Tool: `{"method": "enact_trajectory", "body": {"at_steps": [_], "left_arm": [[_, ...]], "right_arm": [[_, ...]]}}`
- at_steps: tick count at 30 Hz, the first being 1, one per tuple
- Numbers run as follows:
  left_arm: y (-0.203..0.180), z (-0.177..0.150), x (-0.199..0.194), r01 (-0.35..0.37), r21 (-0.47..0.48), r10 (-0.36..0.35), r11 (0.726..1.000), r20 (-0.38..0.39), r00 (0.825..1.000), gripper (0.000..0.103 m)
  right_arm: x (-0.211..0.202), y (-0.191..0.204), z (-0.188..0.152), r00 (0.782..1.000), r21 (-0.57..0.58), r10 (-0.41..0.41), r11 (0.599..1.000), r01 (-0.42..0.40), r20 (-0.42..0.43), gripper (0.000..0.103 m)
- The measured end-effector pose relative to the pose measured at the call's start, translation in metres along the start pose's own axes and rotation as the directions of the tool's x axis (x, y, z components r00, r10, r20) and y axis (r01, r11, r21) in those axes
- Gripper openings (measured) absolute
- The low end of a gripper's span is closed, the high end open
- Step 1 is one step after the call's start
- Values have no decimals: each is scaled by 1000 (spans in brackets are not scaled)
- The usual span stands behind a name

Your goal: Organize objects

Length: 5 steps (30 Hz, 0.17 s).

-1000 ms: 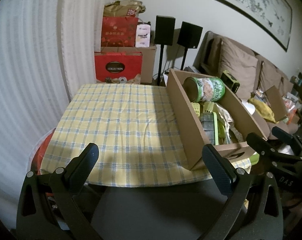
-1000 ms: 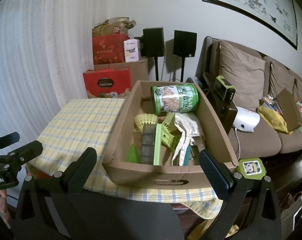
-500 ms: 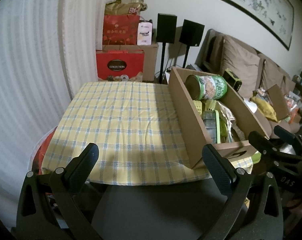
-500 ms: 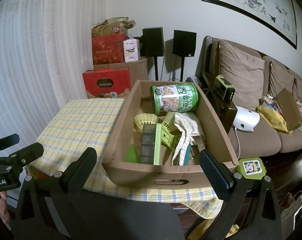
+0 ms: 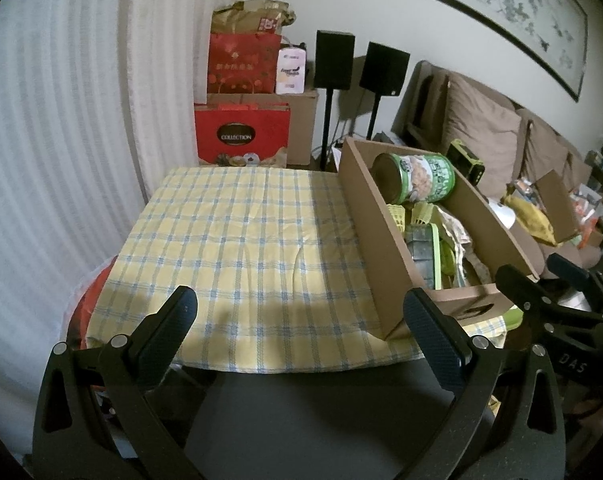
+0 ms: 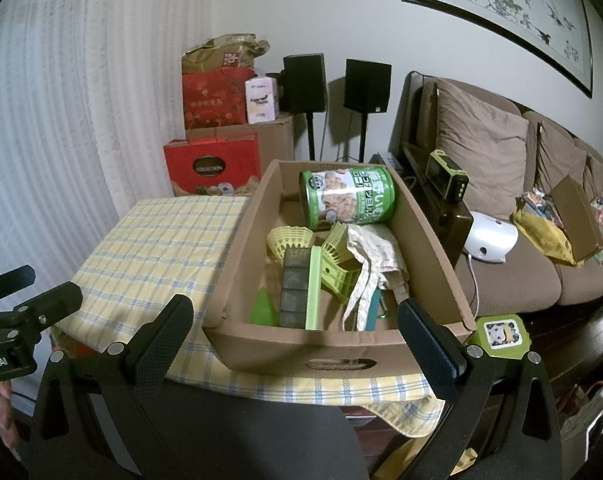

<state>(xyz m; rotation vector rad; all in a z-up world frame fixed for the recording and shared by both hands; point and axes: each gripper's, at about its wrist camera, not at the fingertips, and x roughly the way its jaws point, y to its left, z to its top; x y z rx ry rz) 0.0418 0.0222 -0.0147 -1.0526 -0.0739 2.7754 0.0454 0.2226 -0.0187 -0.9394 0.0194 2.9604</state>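
Checked tablecloth; cardboard box long axis away; both grippers spread, empty

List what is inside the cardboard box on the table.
In the box: a green can on its side at the back, yellow-green baskets, a dark block, a cloth bag. Whatever lies beneath them is covered.

Matt cardboard box on checked cloth; glossy can inside.

Both the left gripper and right gripper hover level, fingers spread wide, empty.
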Motion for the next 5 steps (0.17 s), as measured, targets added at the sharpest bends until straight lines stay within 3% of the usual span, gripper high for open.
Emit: {"method": "enact_trajectory", "body": {"at_steps": [5], "left_arm": [[0, 1, 1, -1, 3, 1, 1000, -3, 1000, 103]], "right_arm": [[1, 0, 0, 1000, 1, -1, 1000, 1, 1, 103]]}}
